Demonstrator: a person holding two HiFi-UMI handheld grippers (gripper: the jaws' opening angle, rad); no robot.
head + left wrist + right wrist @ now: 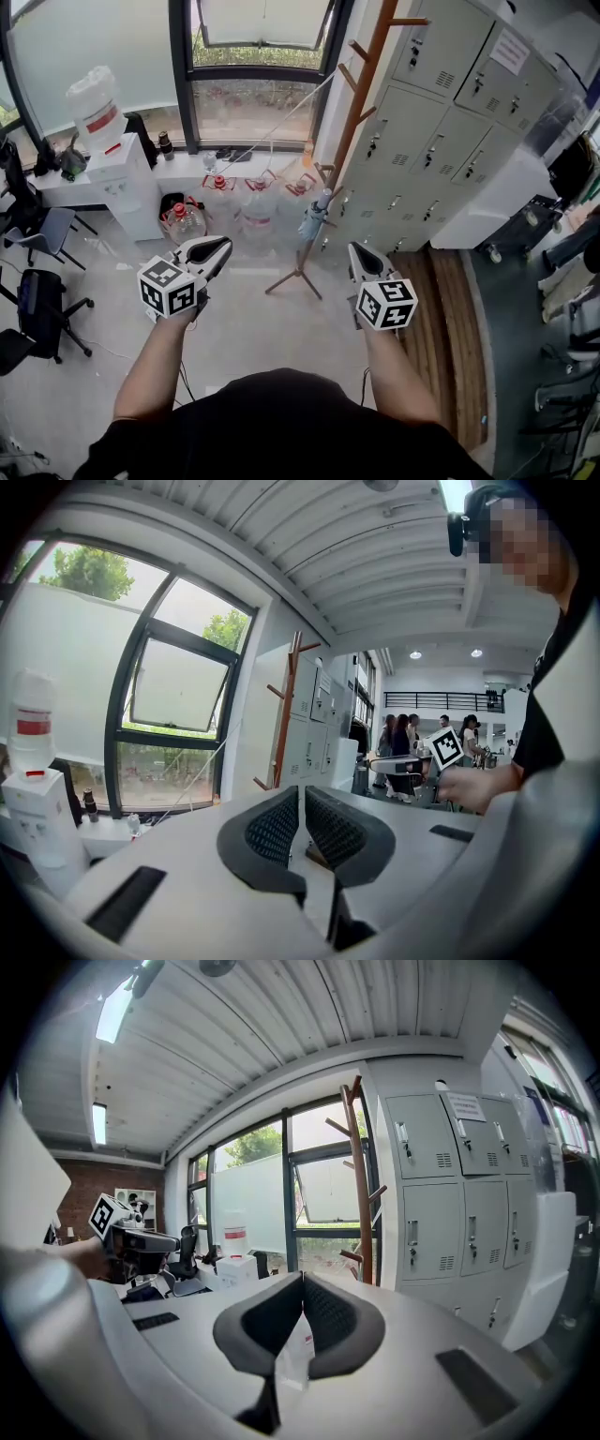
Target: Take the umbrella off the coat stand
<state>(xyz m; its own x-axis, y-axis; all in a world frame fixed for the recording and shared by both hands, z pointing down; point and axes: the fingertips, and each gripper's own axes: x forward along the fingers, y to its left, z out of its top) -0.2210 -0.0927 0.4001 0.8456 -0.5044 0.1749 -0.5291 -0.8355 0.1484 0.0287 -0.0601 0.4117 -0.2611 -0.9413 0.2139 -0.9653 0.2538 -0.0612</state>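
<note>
The umbrella (314,217) is hanging low on the wooden coat stand (359,105). It is folded shut into a slim blue-grey bundle and dangling close against the pole, above the stand's splayed feet. The stand is leaning across the head view in front of a bank of grey lockers (441,122), which is standing just to its right. On the floor to its left, under the window (258,56), several large water bottles (255,211) are sitting in a row. Further left, a white water dispenser (127,178) is carrying an upturned bottle, and dark office chairs (42,309) are crowding the left edge.

A stretch of pale floor (272,319) is lying between the stand and the two grippers, which are well apart from the umbrella and touching nothing. The left gripper (223,246) is pointing toward the bottles and the foot of the stand. In its own view its jaws are meeting at the tips with nothing between them. The right gripper (356,248) is pointing toward the stand and lockers. Its jaws are likewise pressing together, holding nothing. In both gripper views the stand's pole is rising beyond the closed jaws.
</note>
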